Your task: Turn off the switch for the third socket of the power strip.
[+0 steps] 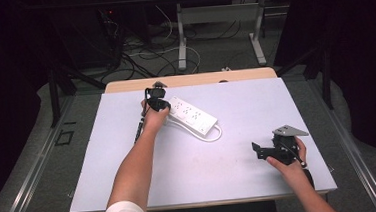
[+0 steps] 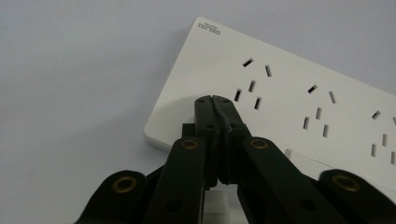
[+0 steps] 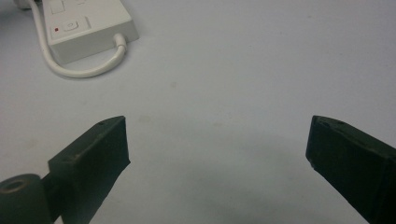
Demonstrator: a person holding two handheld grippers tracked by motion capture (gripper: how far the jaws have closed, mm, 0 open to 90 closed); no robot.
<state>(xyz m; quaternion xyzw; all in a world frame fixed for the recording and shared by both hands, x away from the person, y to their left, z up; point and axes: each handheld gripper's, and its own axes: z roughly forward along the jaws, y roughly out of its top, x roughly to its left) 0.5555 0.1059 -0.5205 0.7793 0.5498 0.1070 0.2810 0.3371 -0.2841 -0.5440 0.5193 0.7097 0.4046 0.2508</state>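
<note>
Long white plastic power strip (image 1: 192, 116) lies far-centre on pale table (image 1: 240, 167); left gripper (image 2: 215, 101), jaws pressed together, empty, tips over strip's end. Right gripper (image 3: 217, 140) wide open, empty, idle (near edge). Likely pressing: keep tips vertical

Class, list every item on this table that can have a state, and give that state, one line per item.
White plastic power strip: lying flat on the table, sockets up, nothing plugged in.
White power cord: curled in a loop beside the strip's switch end.
Left gripper: jaws shut, tips over the strip's end.
Right gripper: jaws wide open, holding nothing.
</note>
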